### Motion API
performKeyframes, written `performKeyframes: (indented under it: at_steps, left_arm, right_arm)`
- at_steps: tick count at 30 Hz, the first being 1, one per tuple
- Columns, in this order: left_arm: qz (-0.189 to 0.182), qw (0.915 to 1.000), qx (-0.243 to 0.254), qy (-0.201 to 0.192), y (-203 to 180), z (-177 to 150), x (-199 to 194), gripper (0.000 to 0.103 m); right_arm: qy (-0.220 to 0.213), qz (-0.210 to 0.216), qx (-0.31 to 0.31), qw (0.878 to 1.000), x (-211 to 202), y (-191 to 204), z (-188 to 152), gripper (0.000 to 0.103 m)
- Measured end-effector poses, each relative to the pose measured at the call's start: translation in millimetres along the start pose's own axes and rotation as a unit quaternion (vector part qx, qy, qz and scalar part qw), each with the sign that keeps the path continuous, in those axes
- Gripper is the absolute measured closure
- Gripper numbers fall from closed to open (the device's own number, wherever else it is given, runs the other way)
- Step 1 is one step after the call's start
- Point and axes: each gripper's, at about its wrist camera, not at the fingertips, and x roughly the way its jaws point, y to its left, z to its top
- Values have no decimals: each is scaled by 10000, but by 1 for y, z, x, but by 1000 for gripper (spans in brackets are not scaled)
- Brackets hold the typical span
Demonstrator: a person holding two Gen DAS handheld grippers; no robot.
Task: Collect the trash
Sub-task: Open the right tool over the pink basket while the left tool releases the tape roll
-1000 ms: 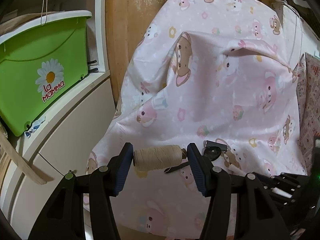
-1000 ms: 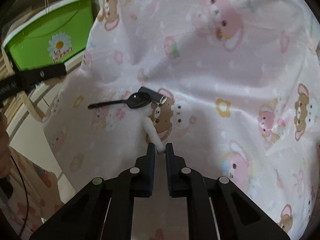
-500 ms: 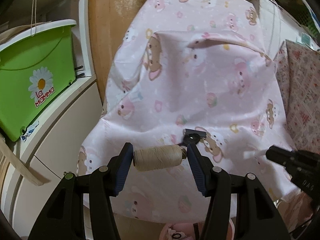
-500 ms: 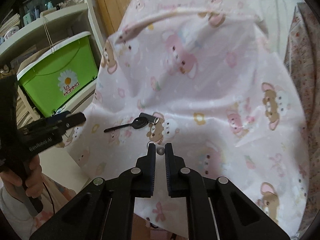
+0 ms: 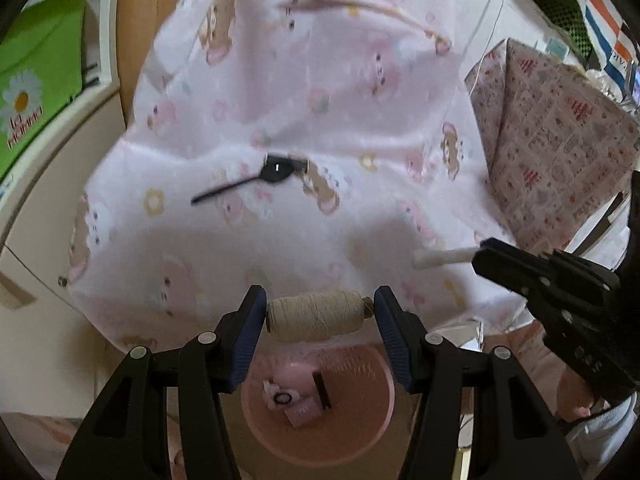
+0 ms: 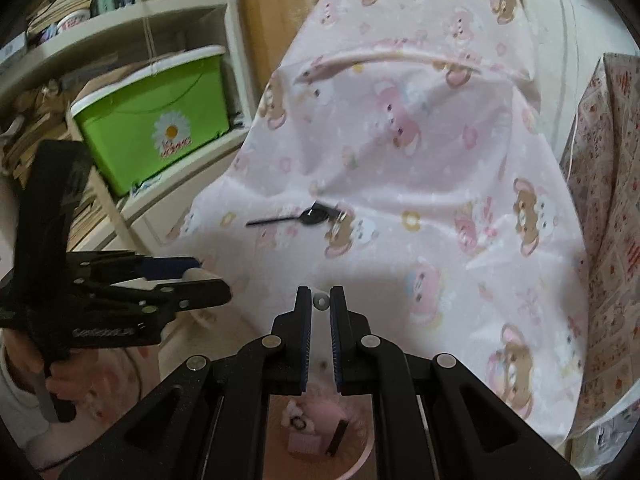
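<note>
My left gripper [image 5: 320, 314] is shut on a beige spool of thread [image 5: 316, 315], held end to end above a pink bin [image 5: 320, 412] on the floor. My right gripper [image 6: 321, 304] is shut on a thin white tube [image 6: 321, 302], seen end-on; in the left wrist view the white tube [image 5: 444, 258] sticks out sideways from that gripper [image 5: 486, 258]. A black plastic spoon [image 5: 256, 182] and a small dark item [image 5: 300, 165] lie on the pink bear-print cloth [image 5: 320, 100]. The pink bin [image 6: 362, 446] shows below my right gripper too.
A green storage box [image 6: 156, 120] with a daisy label sits on white shelves [image 6: 120, 28] at the left. A patterned box [image 5: 552, 140] stands at the right of the cloth. The bin holds several small scraps [image 5: 298, 402]. A hand [image 6: 60, 384] holds the left gripper's handle.
Both grippers have drawn back from the cloth toward its near edge, each keeping its item. The pink bin has come into view below them. The spoon stays on the cloth.
</note>
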Motion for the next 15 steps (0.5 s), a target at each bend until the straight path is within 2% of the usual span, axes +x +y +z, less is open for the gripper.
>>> performKeyframes:
  at_steps: [8, 11, 15]
  left_arm:
    - [91, 9990, -56, 441, 6, -10, 19, 48]
    - [26, 9976, -279, 639, 13, -16, 30, 48]
    - [157, 9956, -240, 896, 13, -25, 44, 48]
  right_arm:
    - [590, 35, -368, 9976, 24, 27, -23, 93]
    - [931, -41, -354, 9950, 42, 26, -32, 93]
    - [1281, -138, -376, 9909, 64, 25, -47, 93]
